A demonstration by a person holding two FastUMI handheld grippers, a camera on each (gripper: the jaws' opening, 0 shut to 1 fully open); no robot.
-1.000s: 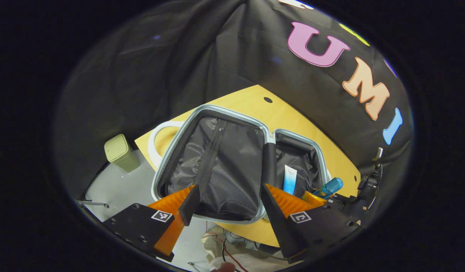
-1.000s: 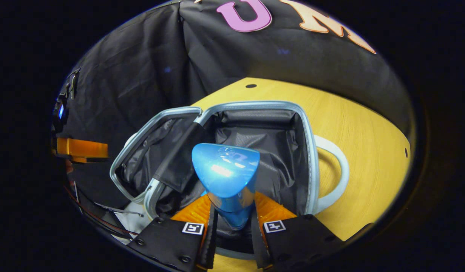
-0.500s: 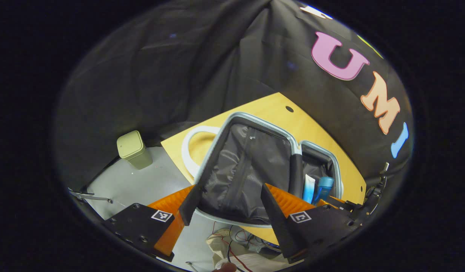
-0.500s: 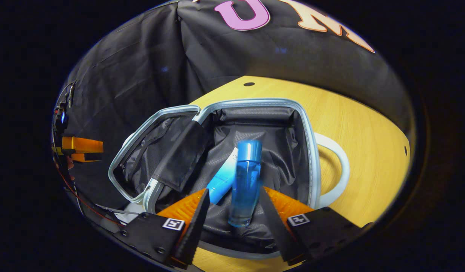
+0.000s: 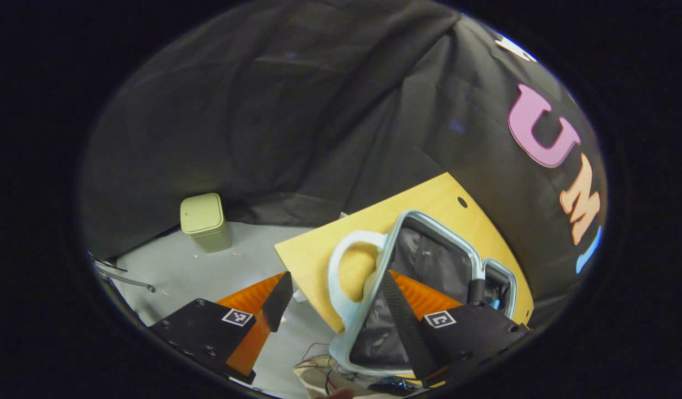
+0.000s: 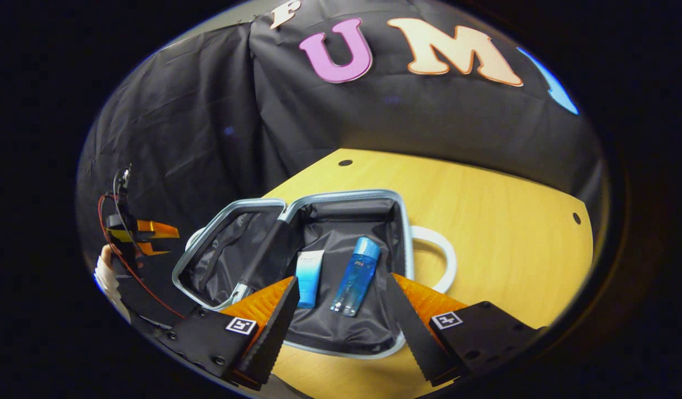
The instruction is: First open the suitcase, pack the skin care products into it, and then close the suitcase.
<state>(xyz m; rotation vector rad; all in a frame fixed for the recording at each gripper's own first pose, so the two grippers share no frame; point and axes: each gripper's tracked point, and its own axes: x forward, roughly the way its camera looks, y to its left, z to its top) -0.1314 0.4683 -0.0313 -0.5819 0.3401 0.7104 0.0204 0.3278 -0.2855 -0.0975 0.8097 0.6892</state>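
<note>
Item: suitcase (image 6: 341,332), lying open on the wooden table (image 6: 501,221), both halves flat, pale rim uppermost, one looped handle (image 6: 437,260) at its side. Contents, right-hand half: blue bottle (image 6: 356,275) and white-and-blue tube (image 6: 308,277), side by side on the dark lining, not quite touching. Change since a second ago: the bottle, then clamped in the right gripper (image 6: 338,321), has dropped out of it and now rests in the case; half a second ago it was blurred, mid-fall. The right gripper stands with jaws wide apart, holding nothing, and has drawn back and up, so the case looks smaller between its fingers. Left gripper (image 5: 332,305): jaws wide apart, nothing held; it has swung away to its left, so the suitcase (image 5: 429,260) now sits at the lower right of its view, with the green lidded bin (image 5: 203,220) on the grey floor (image 5: 208,271) nearer the middle. In the right gripper view that left gripper (image 6: 149,235) shows far off at the left, beyond the lid half. Judgement: packing looks done, as no further products are visible on the table; the remaining step is folding the lid half over and closing the case.
</note>
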